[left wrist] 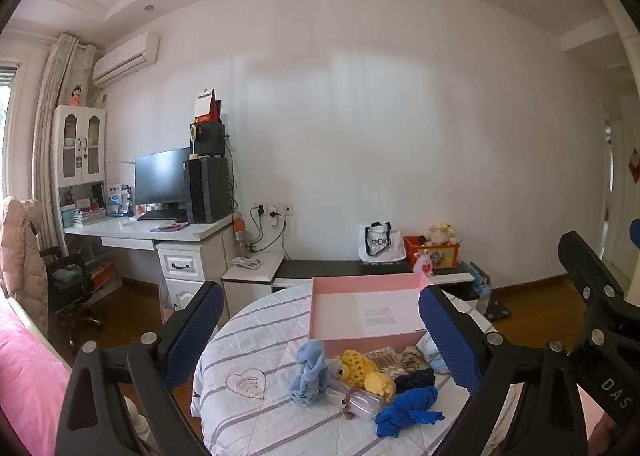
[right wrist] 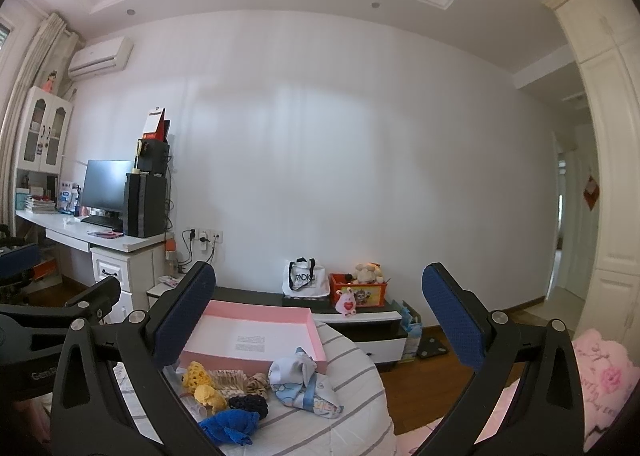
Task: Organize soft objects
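An open pink box (left wrist: 366,314) (right wrist: 256,336) lies on a round table with a striped white cloth (left wrist: 256,340) (right wrist: 352,372). In front of it lie soft things: a light blue cloth (left wrist: 311,370), yellow crochet pieces (left wrist: 358,366) (right wrist: 202,386), a royal blue cloth (left wrist: 408,408) (right wrist: 230,426), a dark scrunchie (left wrist: 416,379) (right wrist: 248,404), a beige scrunchie (right wrist: 258,382) and a pale blue printed cloth (right wrist: 304,382). My left gripper (left wrist: 322,340) is open and empty above the pile. My right gripper (right wrist: 316,320) is open and empty above the box and cloth.
A white desk (left wrist: 160,232) with monitor and computer tower stands at the left wall. A low dark bench (left wrist: 320,268) holds a white tote bag (left wrist: 378,242) and a red toy box (left wrist: 432,252). A pink bed (left wrist: 28,384) is at the left.
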### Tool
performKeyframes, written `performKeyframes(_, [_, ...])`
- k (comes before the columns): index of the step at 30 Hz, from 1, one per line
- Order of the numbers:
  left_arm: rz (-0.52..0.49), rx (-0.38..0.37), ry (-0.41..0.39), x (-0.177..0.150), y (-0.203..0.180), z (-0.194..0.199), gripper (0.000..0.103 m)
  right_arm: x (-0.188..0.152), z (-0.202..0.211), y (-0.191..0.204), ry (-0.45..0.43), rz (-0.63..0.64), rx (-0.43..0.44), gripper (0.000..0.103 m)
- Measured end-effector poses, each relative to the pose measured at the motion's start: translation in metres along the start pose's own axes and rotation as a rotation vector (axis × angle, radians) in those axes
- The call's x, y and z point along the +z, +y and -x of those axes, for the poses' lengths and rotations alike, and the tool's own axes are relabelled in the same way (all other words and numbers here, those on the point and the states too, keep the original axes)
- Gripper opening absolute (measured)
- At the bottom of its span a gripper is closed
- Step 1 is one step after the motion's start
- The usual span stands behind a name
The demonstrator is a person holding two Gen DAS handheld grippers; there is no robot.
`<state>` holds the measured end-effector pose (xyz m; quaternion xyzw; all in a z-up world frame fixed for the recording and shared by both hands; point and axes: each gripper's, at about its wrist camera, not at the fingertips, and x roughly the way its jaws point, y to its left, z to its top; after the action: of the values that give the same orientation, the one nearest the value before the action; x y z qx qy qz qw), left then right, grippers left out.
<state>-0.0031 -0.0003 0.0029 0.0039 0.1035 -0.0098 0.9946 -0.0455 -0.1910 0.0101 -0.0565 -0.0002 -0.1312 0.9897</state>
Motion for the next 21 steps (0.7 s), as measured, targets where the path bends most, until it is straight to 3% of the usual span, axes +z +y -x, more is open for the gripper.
performKeyframes(21, [0.008, 0.008, -0.005, -0.0007, 0.0029, -0.0027, 0.098, 0.0018, -0.0008, 0.0, 0.007, 0.005, 0.009, 0.103])
